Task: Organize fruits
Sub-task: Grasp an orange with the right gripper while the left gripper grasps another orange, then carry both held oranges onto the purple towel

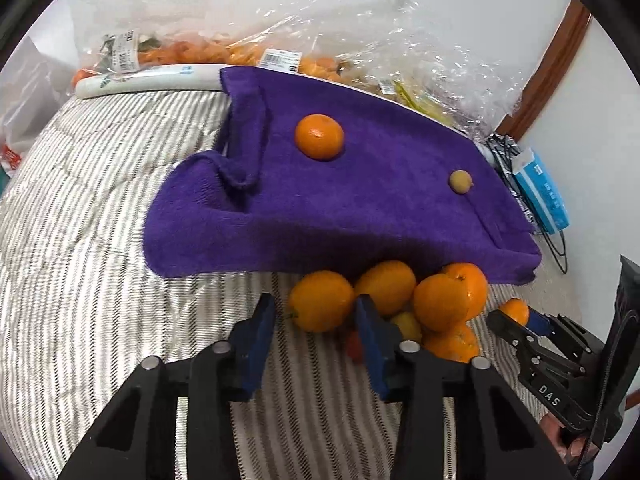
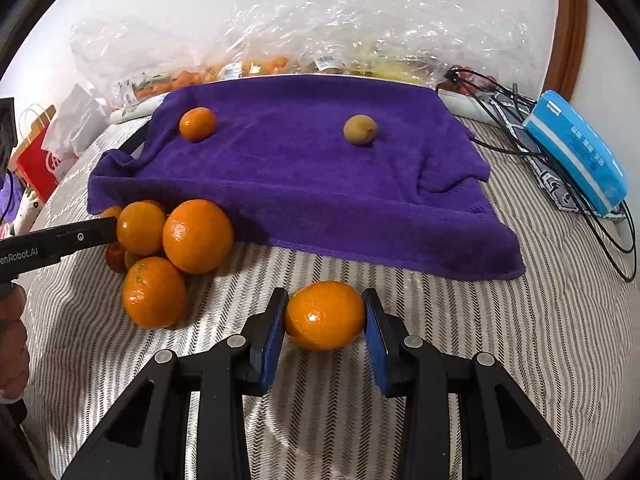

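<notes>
A purple towel (image 1: 360, 200) (image 2: 320, 184) lies on the striped bed. On it sit a small orange (image 1: 319, 136) (image 2: 197, 123) and a small yellow-brown fruit (image 1: 461, 181) (image 2: 359, 129). A pile of oranges (image 1: 384, 300) (image 2: 176, 248) lies at the towel's near edge, with a small red fruit (image 2: 116, 258) and a yellowish one under it. My left gripper (image 1: 316, 320) is open, its jaws just in front of the leftmost orange (image 1: 321, 301). My right gripper (image 2: 325, 316) (image 1: 520, 320) is shut on an orange (image 2: 325, 315) (image 1: 515, 311) beside the pile.
Clear plastic bags of fruit (image 1: 280, 52) (image 2: 320, 52) lie along the wall behind the towel. A blue tissue pack (image 2: 576, 152) (image 1: 540, 192) and black cables (image 2: 560, 184) are at the right. A red paper bag (image 2: 40, 160) stands at the left.
</notes>
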The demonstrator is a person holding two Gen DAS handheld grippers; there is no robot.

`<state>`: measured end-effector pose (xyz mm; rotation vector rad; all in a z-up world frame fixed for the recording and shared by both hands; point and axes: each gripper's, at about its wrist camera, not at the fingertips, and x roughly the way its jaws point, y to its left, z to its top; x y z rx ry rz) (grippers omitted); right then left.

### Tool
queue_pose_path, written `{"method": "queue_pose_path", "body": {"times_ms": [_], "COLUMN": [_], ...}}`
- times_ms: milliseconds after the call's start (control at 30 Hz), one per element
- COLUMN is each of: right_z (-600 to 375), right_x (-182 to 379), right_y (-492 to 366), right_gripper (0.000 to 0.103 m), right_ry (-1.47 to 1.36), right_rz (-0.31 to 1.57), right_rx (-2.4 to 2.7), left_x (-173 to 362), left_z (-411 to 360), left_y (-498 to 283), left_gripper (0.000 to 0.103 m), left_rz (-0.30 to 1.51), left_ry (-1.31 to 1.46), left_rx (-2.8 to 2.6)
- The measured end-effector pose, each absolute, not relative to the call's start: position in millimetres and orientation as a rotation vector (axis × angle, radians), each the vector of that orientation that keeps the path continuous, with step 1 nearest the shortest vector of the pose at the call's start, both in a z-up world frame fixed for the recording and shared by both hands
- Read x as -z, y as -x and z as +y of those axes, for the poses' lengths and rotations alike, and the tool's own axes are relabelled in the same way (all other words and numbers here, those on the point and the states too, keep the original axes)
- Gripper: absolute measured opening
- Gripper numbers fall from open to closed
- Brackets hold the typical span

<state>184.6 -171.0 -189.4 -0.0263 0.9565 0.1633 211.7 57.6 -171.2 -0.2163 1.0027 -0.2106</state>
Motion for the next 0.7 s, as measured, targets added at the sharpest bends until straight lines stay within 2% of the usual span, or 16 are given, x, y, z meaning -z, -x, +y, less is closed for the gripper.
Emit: {"method": "queue_pose_path", "body": {"times_ms": [400, 700], "right_z": [-173, -177], "right_x": [188, 161], "right_y": [-182, -176], "right_gripper": [0.037, 0.037], "right_ry": [0.037, 0.042], "right_rz": [0.945, 0.88], "right_rx": [-0.164, -0.155], "left_x": [170, 147], "left_z": [60, 72], "left_y": [-210, -193], "left_gripper": [0.032, 0.032], "left_rz": [0.989, 0.94], "left_ry": [0.235, 0.234], "left_rx": [0.215, 0.166]}}
